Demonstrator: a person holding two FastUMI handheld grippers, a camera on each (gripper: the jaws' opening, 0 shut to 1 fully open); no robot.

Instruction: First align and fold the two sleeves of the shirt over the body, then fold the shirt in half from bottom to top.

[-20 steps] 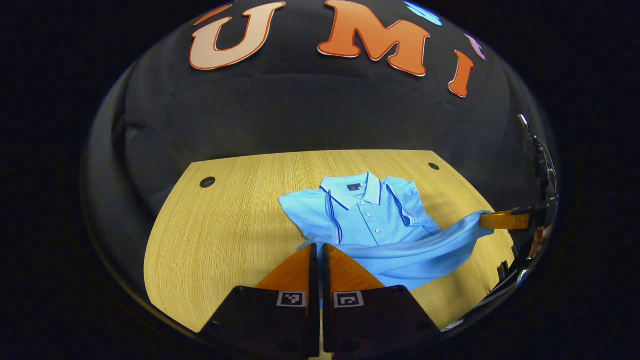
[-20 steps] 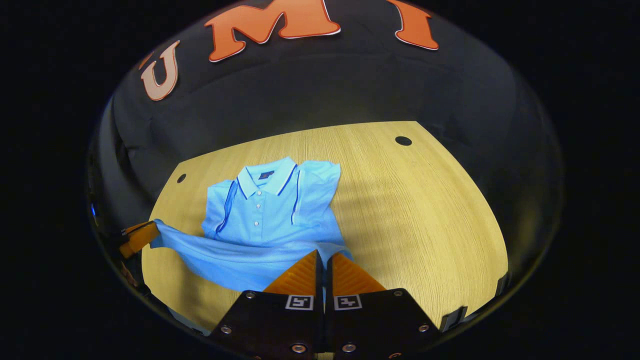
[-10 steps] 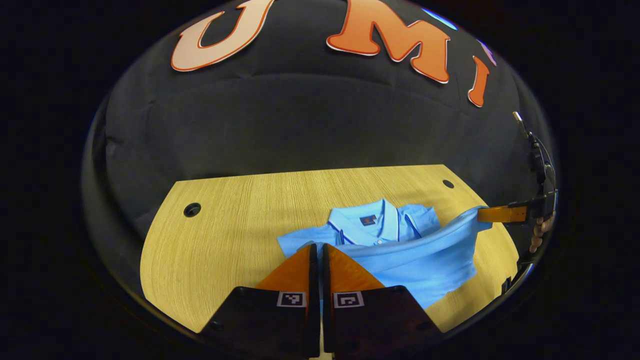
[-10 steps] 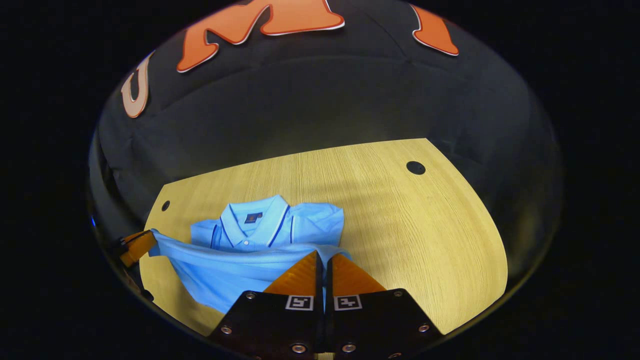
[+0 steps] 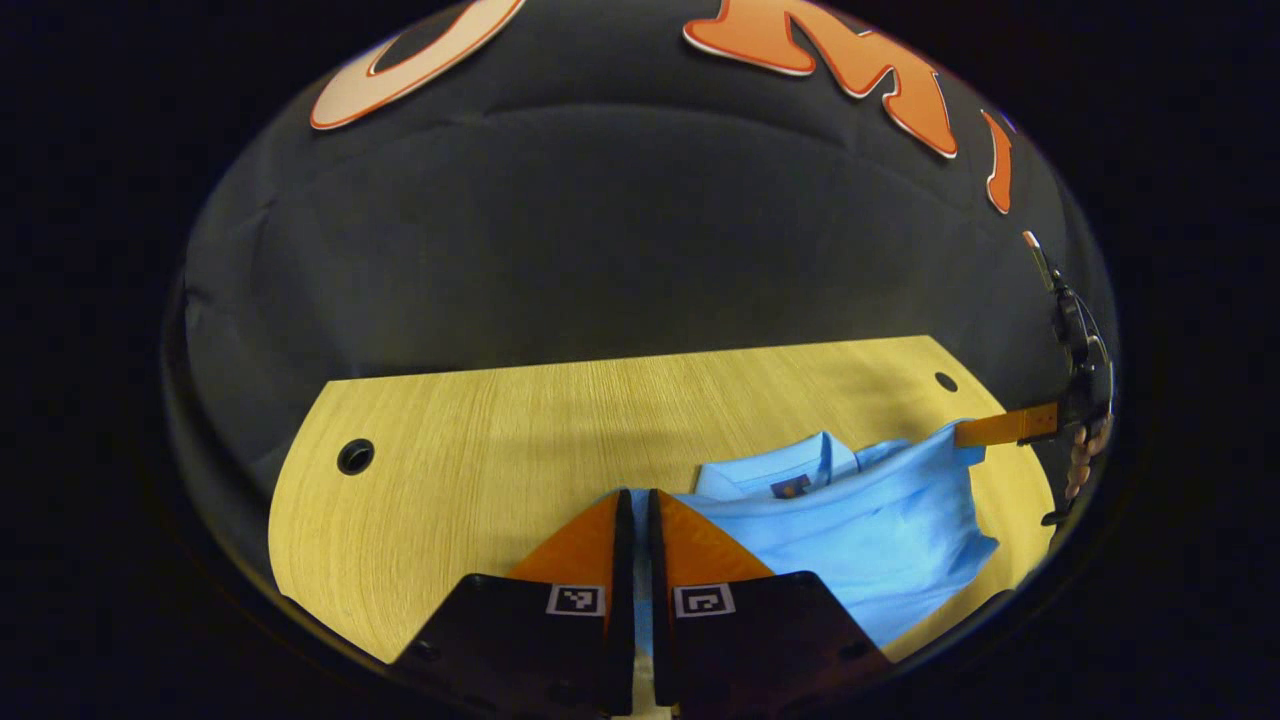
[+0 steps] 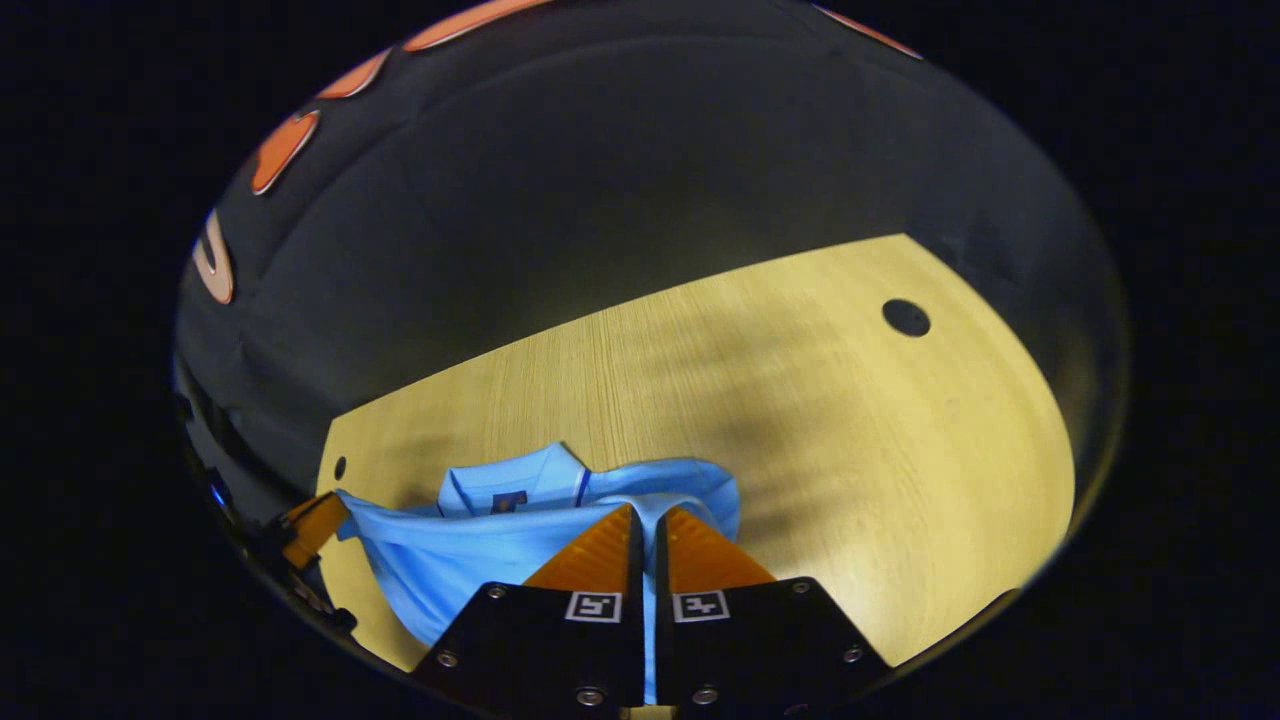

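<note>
A pale wooden table [image 5: 480,440] fronts the black cloth wall. My left gripper [image 5: 632,512] and right gripper [image 6: 648,528], jaws clamped on the hem, have carried the blue shirt [image 5: 860,530] up over its collar [image 6: 520,485], nearly completing the bottom-to-top fold.

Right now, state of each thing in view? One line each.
shirt: bottom hem lifted and carried up toward the collar, bottom-to-top fold not laid flat yet
collar: uncovered, peeking above the lifted hem
left gripper: shut on the shirt hem
right gripper: shut on the shirt hem
table: bare wood beside the shirt
</note>
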